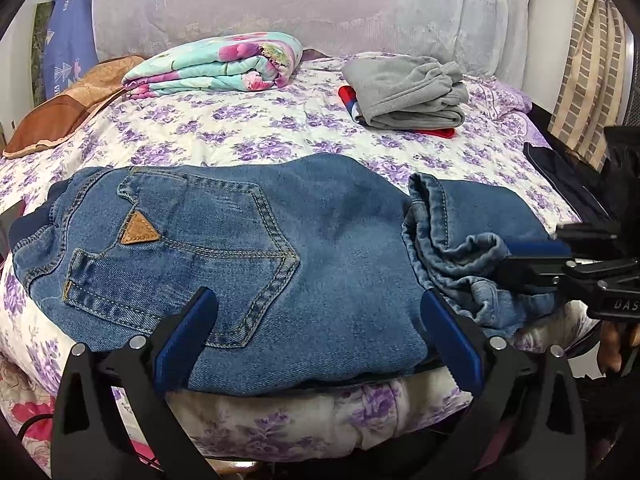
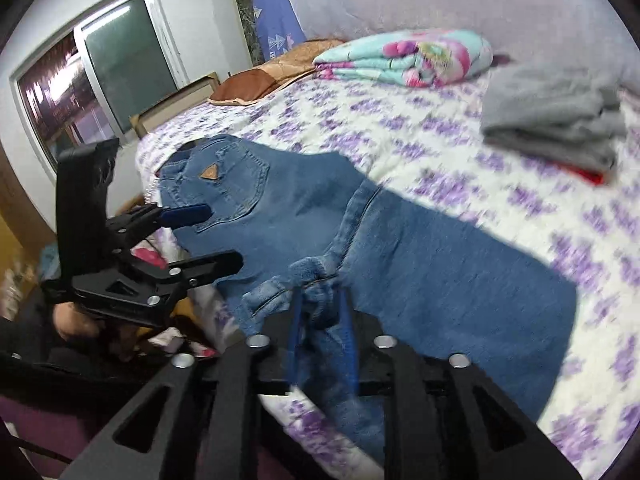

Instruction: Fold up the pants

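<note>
Blue jeans (image 1: pixel 280 248) lie across the bed's front edge, back pocket with a tan triangle patch up. In the left wrist view my left gripper (image 1: pixel 320 316) is open, its blue pads spread over the jeans' near edge, holding nothing. My right gripper (image 1: pixel 516 260) comes in from the right, shut on a bunched leg cuff (image 1: pixel 476 264). In the right wrist view the jeans (image 2: pixel 420 264) stretch away, and my right gripper (image 2: pixel 322 300) is shut on the crumpled denim cuff (image 2: pixel 316 280). My left gripper (image 2: pixel 224 236) shows open at the left.
The bed has a purple-flowered quilt (image 1: pixel 248 128). A folded floral blanket (image 1: pixel 216 64) and folded grey garments (image 1: pixel 404 92) on something red lie at the back. A brown pillow (image 1: pixel 60 112) is at the far left. A window (image 2: pixel 80 80) is beyond the bed.
</note>
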Demonstrator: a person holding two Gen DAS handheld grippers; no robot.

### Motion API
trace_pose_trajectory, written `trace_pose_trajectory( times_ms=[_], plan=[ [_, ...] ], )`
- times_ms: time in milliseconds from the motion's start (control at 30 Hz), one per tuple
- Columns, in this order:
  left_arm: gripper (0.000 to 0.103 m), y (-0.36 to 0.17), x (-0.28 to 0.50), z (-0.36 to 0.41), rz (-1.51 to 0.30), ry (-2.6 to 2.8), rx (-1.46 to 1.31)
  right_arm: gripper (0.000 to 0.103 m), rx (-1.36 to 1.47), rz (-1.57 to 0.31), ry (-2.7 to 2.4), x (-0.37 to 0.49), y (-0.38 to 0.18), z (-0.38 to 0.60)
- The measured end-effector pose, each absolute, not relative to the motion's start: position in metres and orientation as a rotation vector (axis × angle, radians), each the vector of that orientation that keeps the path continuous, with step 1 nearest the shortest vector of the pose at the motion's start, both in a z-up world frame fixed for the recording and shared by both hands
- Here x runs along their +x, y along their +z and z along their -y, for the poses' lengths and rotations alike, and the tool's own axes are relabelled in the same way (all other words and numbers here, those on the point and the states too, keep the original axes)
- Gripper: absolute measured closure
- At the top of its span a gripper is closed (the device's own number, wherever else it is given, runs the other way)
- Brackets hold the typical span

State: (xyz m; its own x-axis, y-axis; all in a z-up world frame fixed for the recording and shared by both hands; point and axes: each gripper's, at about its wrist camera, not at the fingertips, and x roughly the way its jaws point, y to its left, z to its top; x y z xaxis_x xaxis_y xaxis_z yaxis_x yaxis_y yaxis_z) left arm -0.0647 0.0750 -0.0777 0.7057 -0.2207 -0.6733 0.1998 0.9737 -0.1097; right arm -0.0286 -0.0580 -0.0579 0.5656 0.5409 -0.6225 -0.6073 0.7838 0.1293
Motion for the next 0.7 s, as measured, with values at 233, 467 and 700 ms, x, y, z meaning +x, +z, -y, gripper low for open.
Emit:
trace_pose_trajectory(
  times_ms=[233, 467, 700],
  plan=[
    [0.004, -0.077, -0.065, -0.077, -0.752, -0.242, -0.036, 0.093, -0.083, -0.666, 0.731, -0.038, -0.039, 0.063],
    [0.004, -0.078, -0.065, -0.075, -0.749, -0.228, -0.031, 0.089, -0.137, -0.763, 0.750, -0.041, -0.055, 0.048],
    [0.004, -0.074, -0.068, -0.082, -0.743, -0.238, -0.058, 0.058, -0.109, -0.754, 0.755, -0.037, -0.079, 0.041]
  ],
)
